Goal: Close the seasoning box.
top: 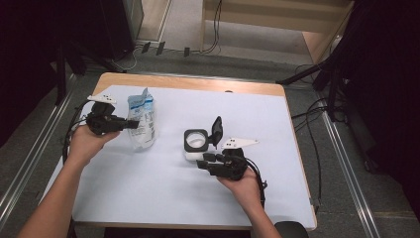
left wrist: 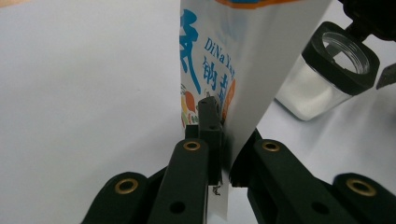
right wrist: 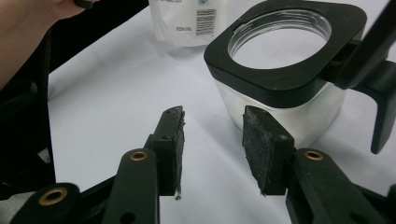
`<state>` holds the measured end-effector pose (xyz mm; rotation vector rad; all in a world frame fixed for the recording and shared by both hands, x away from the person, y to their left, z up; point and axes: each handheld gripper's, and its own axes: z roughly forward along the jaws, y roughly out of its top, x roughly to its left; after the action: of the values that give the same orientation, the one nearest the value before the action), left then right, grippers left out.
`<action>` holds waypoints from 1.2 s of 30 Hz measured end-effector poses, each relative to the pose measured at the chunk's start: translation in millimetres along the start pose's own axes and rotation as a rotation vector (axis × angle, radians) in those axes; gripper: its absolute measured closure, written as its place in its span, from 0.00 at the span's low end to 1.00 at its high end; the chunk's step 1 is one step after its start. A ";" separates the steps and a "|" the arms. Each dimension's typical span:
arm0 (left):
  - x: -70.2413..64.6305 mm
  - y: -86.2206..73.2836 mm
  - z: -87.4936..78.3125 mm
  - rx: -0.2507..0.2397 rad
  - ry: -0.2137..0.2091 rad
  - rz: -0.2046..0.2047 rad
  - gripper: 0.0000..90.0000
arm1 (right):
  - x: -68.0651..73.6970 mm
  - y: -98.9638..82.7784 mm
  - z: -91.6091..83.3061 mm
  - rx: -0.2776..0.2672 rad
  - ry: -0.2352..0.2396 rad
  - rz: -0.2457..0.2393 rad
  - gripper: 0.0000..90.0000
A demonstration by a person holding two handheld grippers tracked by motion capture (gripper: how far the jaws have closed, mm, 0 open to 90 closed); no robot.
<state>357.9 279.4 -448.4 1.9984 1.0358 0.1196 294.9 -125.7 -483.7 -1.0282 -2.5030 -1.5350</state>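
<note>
A white pouch [top: 142, 121] with blue print stands upright at the left of the white mat. My left gripper [top: 132, 124] is shut on its edge; in the left gripper view the pouch [left wrist: 233, 56] is pinched between the black jaws of that gripper [left wrist: 224, 140]. A clear square jar [top: 196, 141] with a black rim sits mid-table, its flip lid [top: 217, 130] standing open. My right gripper [top: 202, 162] rests just in front of the jar. Its jaws [right wrist: 212, 140] stand apart with nothing between them, and the jar [right wrist: 285, 60] lies just beyond the right pad.
The white mat [top: 148, 188] covers a wooden table [top: 188, 82]. Cables trail from both grippers. In the right gripper view the pouch [right wrist: 189, 21] stands farther off and the other hand [right wrist: 28, 28] shows at the top left. Dark stands and floor cables surround the table.
</note>
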 end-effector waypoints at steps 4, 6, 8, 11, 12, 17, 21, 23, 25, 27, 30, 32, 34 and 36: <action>-1.6 -6.8 -2.3 0.010 -0.014 -0.004 0.97 | -1.4 -0.1 -0.2 0.002 -0.003 0.005 0.66; -3.6 -10.7 -2.7 0.007 -0.023 -0.002 0.97 | -1.3 -0.2 -0.9 0.001 -0.002 0.002 0.66; -4.8 -13.3 -3.8 0.015 -0.031 0.001 0.96 | -1.5 -0.5 -1.6 0.000 -0.004 0.003 0.66; -7.9 -18.3 -4.1 0.001 -0.037 0.004 0.94 | -3.0 -1.1 -2.5 0.001 -0.008 0.009 0.66; -9.1 -19.7 -4.0 -0.003 -0.045 0.011 0.93 | -3.4 -1.1 -3.0 0.001 -0.010 0.011 0.66; -11.9 -23.4 -3.6 -0.012 -0.056 0.035 0.88 | -5.1 -1.0 -5.2 -0.005 -0.019 0.014 0.66; -11.5 -24.1 -3.8 -0.011 -0.054 0.039 0.85 | -5.3 -1.0 -5.1 -0.004 -0.022 0.013 0.66; -12.7 -24.1 -3.2 -0.013 -0.060 0.034 0.83 | -5.5 -1.1 -4.7 -0.003 -0.021 0.012 0.66; -13.7 -23.7 -2.5 -0.014 -0.059 0.045 0.81 | -5.6 -1.0 -4.5 -0.002 -0.023 0.013 0.66; -14.7 -23.7 -2.4 -0.016 -0.059 0.042 0.79 | -5.9 -1.1 -4.6 -0.002 -0.024 0.011 0.66; -13.9 -23.5 -3.3 -0.027 -0.067 0.042 0.74 | -6.7 -1.0 -5.2 -0.004 -0.025 0.010 0.66; -14.1 -23.6 -3.9 -0.030 -0.076 0.044 0.72 | -7.0 -0.9 -5.6 -0.004 -0.025 0.013 0.66; -15.2 -23.7 -4.4 -0.032 -0.073 0.047 0.70 | -7.4 -1.0 -5.6 -0.006 -0.025 0.015 0.66; -15.4 -23.5 -4.8 -0.033 -0.076 0.048 0.69 | -7.9 -0.8 -5.7 -0.007 -0.027 0.015 0.66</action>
<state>331.1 278.4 -458.2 1.9835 0.9328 0.0856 298.8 -134.6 -484.2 -1.0731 -2.5036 -1.5367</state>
